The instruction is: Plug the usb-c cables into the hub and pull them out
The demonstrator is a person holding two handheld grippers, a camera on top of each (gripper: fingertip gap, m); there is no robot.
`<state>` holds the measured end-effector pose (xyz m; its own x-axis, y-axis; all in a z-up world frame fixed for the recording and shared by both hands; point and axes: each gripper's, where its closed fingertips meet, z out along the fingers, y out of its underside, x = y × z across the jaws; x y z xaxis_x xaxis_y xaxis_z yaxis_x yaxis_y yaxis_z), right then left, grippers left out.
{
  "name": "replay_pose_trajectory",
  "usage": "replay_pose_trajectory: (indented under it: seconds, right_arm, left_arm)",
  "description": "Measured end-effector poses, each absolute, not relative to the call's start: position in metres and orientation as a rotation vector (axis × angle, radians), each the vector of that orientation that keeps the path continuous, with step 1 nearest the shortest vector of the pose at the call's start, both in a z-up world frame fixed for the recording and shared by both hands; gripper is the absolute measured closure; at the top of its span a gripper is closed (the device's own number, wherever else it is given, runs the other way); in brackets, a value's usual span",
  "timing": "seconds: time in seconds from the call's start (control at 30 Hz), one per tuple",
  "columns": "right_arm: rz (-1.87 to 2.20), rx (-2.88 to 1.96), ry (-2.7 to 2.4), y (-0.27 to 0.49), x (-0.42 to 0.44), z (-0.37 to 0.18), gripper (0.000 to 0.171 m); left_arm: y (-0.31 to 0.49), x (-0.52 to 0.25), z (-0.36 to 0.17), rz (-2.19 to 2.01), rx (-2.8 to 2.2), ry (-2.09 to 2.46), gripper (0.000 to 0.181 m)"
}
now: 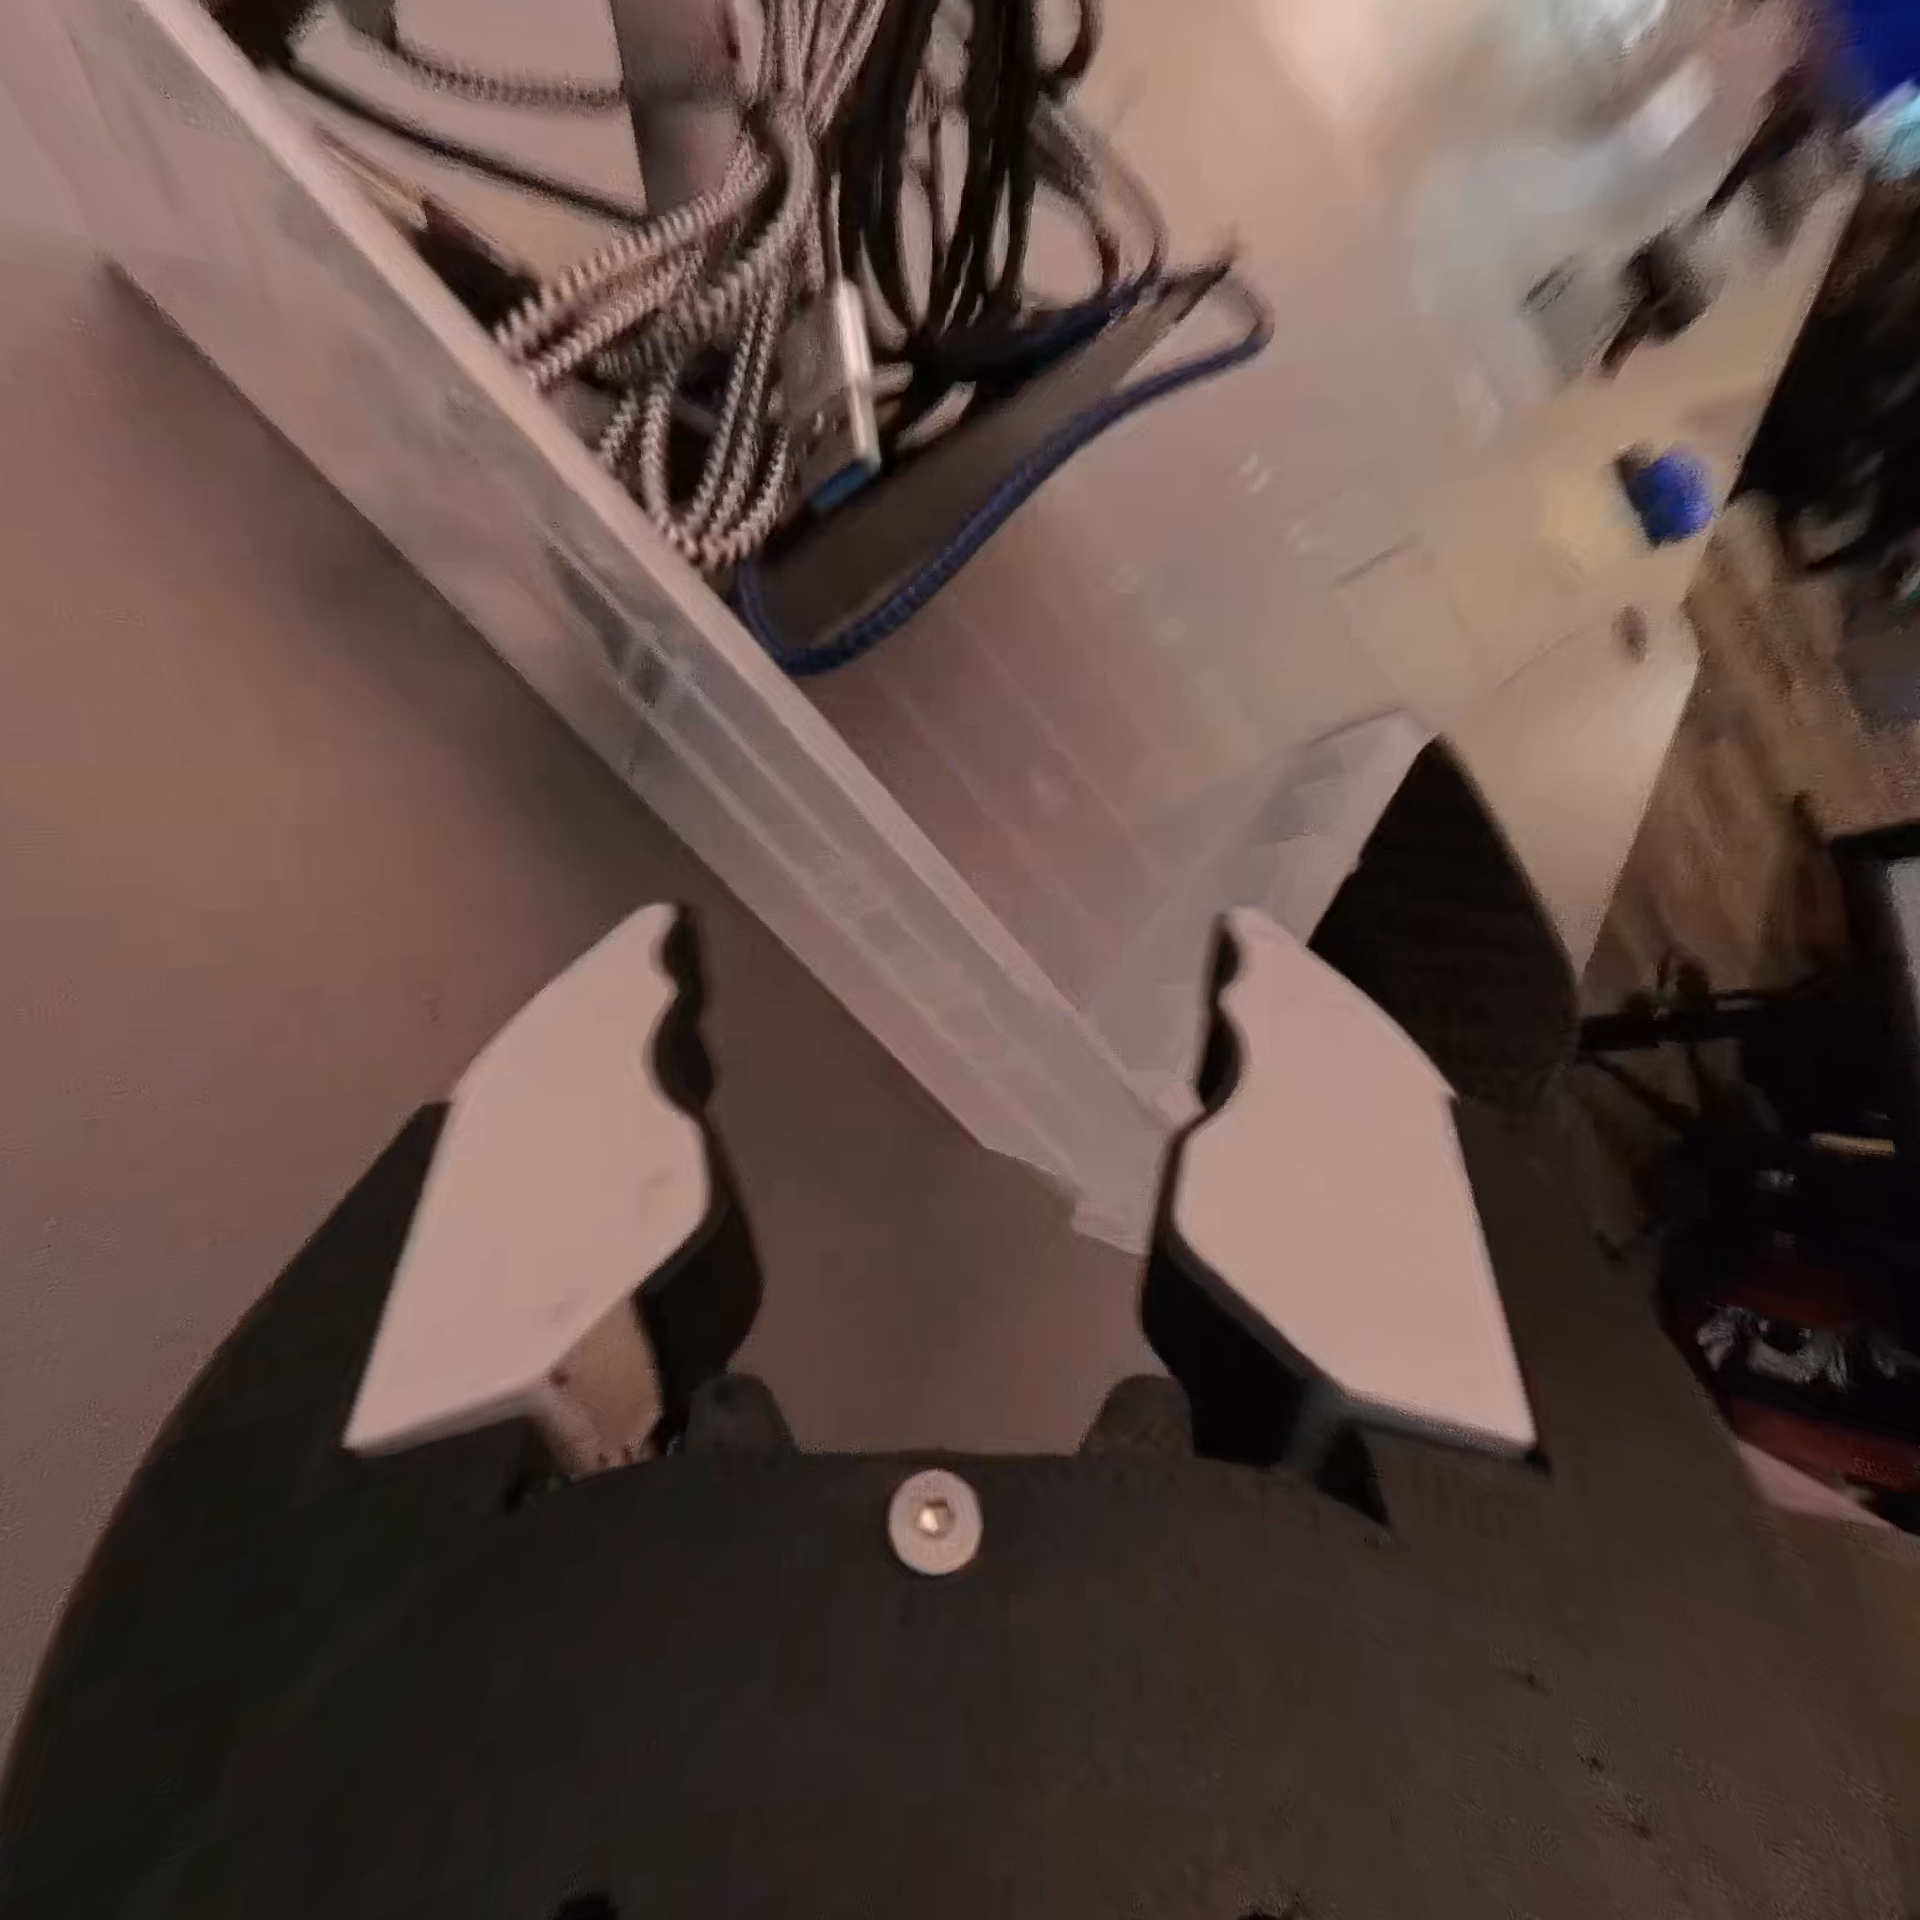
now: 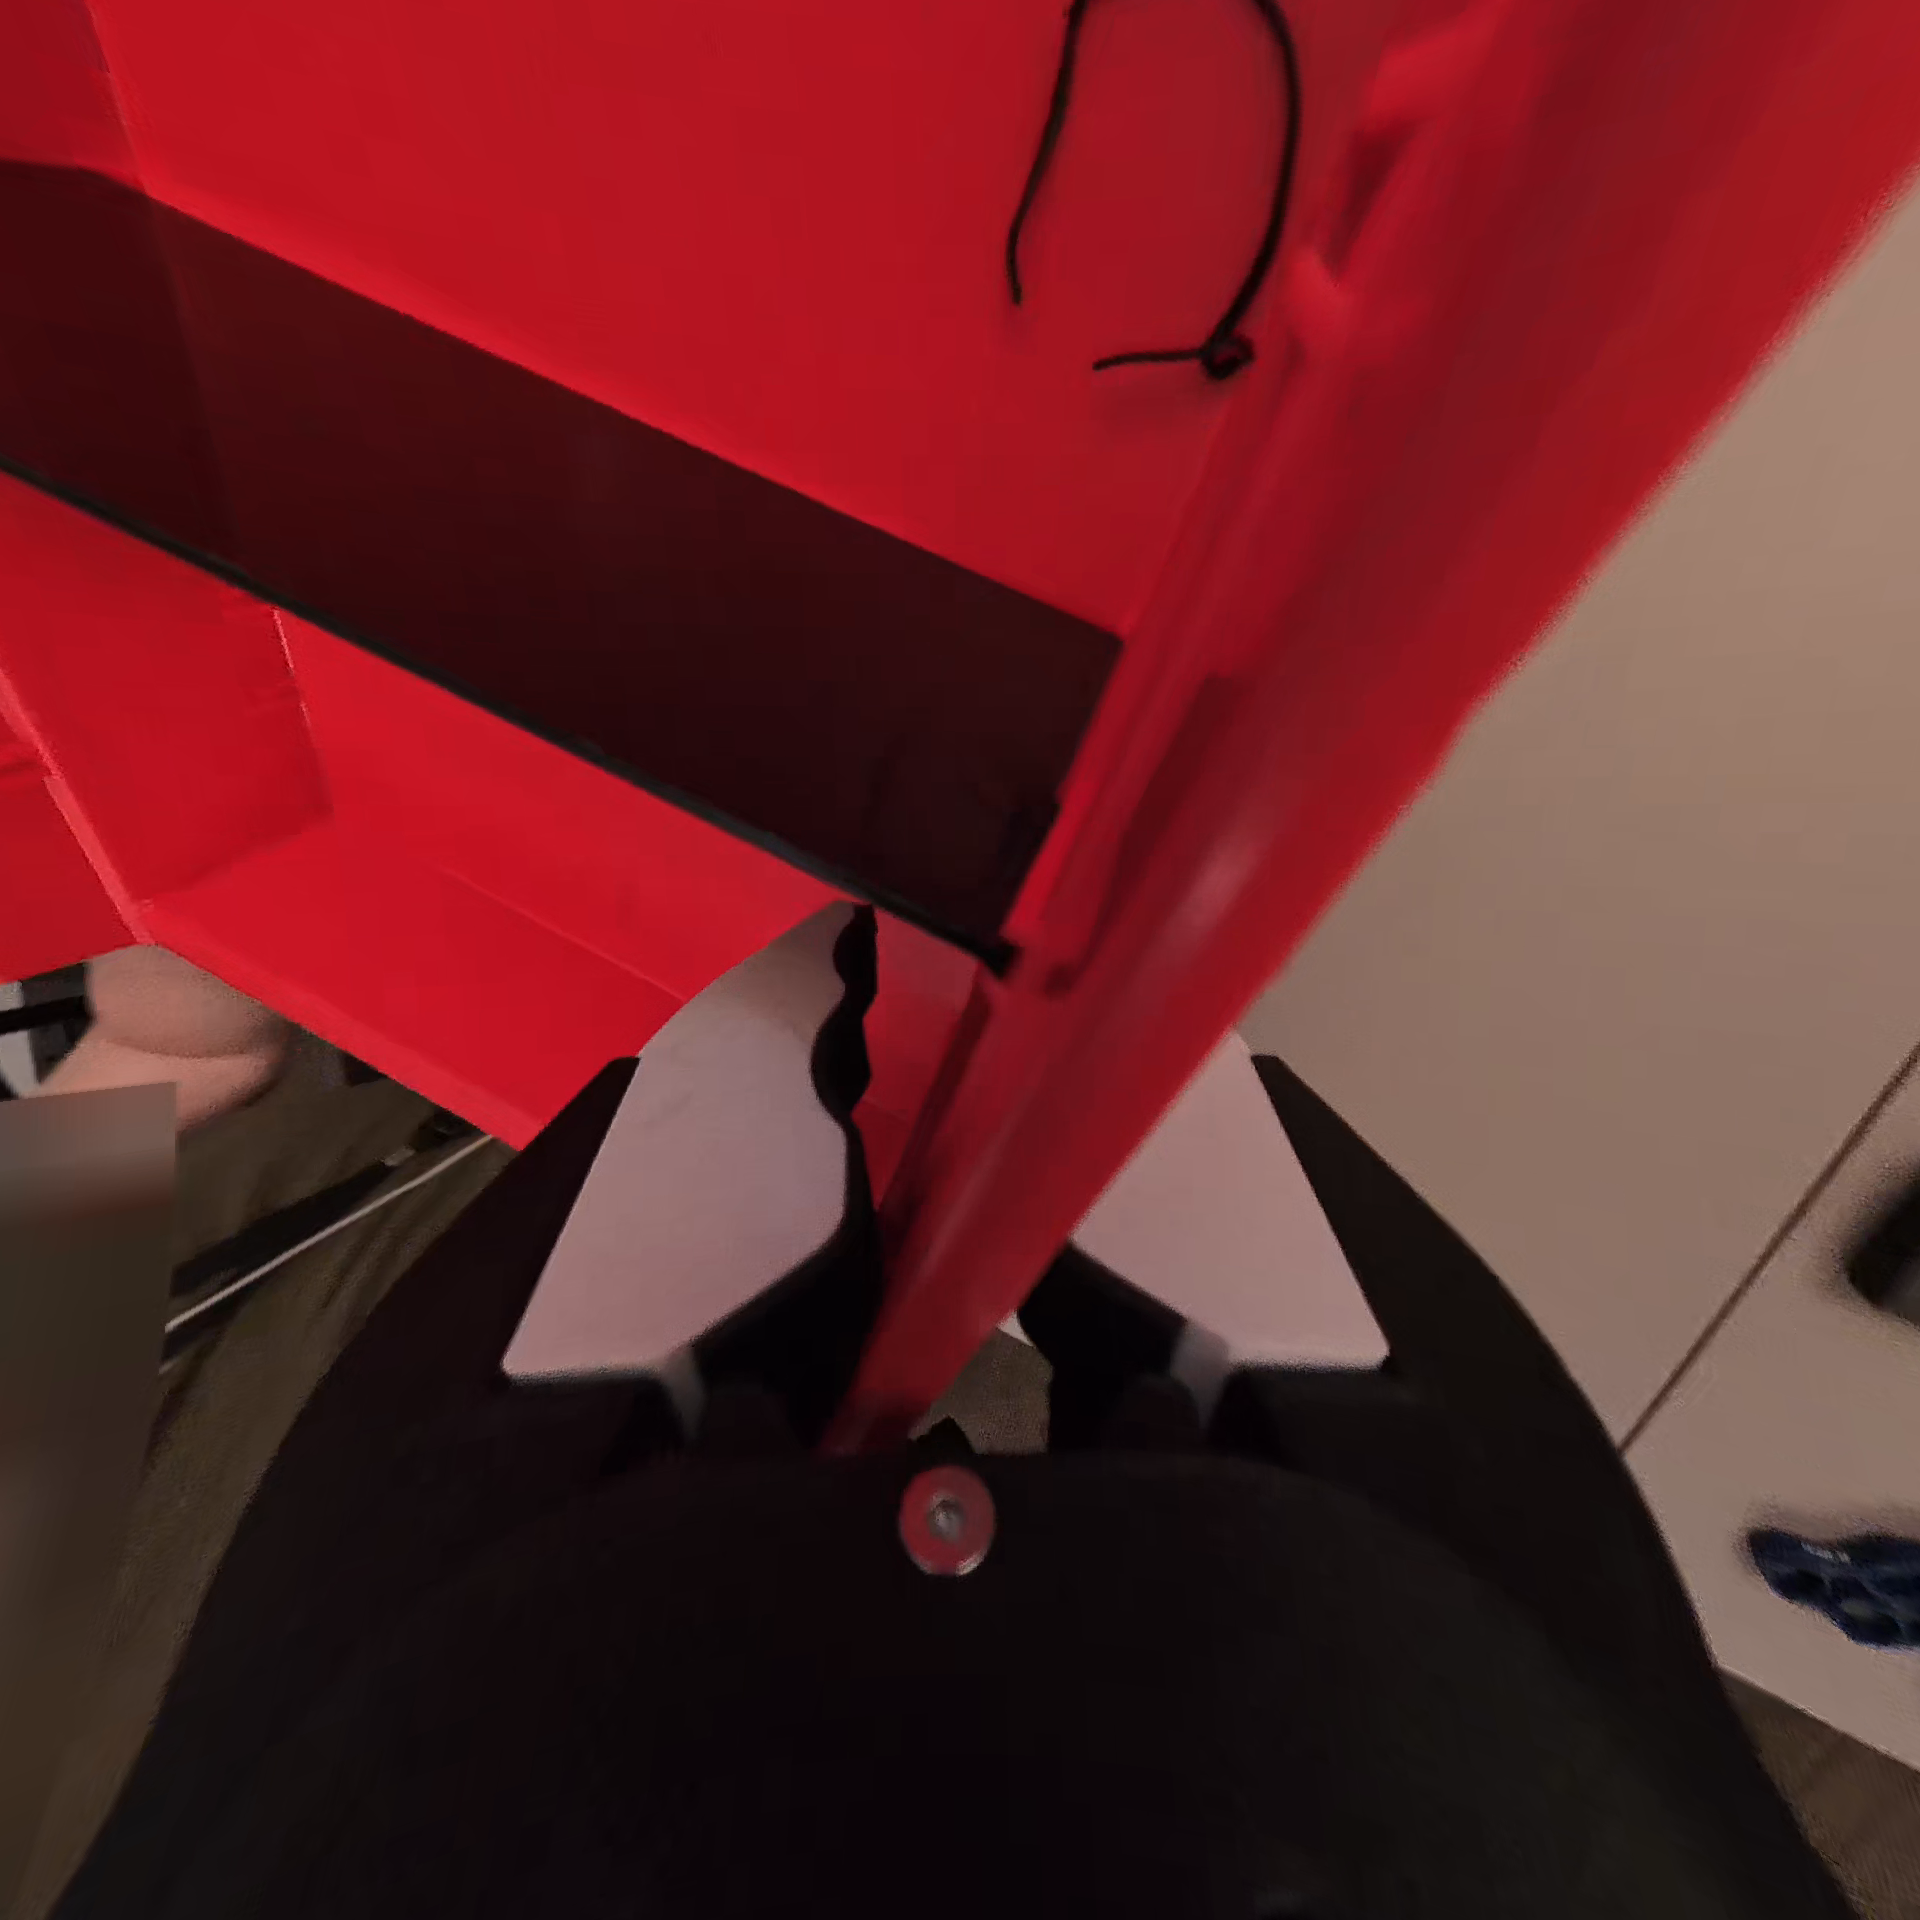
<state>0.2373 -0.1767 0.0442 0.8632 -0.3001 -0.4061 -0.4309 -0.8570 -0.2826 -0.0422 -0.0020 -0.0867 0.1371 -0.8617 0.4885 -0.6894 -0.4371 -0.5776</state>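
In the left wrist view a clear plastic bin holds a tangle of grey-white braided cables and black cables. A dark hub lies in it, ringed by a blue braided cable, and a silver plug stands at the hub. My left gripper is open, and the bin's rim runs diagonally between its jaws. My right gripper is shut on the wall of a red bin; the wall hides its right fingertip.
The red bin has a black divider and a thin black cord inside. The bins sit on a pale table. A blue object lies far right, and dark furniture stands beyond the table edge. Left tips to right tips: about 35 cm.
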Motion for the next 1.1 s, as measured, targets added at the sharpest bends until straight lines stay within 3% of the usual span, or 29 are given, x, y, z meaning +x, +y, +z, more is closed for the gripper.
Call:
replay_pose_trajectory:
  seconds: [0.07,0.1,0.17,0.43,0.73,1.1]
  right_arm:
    - [0.502,-2.692,0.608,-0.206,0.250,0.011,0.144]
    - [0.529,-2.698,0.651,-0.219,0.254,-0.006,0.144]
    - [0.598,-2.708,0.723,-0.239,0.257,-0.039,0.144]
    - [0.695,-2.710,0.860,-0.260,0.254,-0.122,0.144]
    - [0.650,-2.814,0.737,-0.223,0.237,-0.147,0.144]
    - [0.586,-3.012,0.627,-0.169,0.204,-0.151,0.145]
  left_arm:
    - [-0.007,-0.043,-0.091,-1.193,-2.275,1.571,0.101]
    - [-0.011,-0.043,-0.090,-1.249,-2.311,1.587,0.120]
    - [-0.010,-0.047,-0.090,-1.261,-2.370,1.629,0.139]
    - [0.043,-0.088,-0.086,-0.856,-2.400,1.762,0.167]
    - [0.158,-0.182,-0.084,-0.698,-2.414,1.319,0.175]
    - [0.220,-0.330,-0.081,-0.766,-2.456,0.761,0.174]
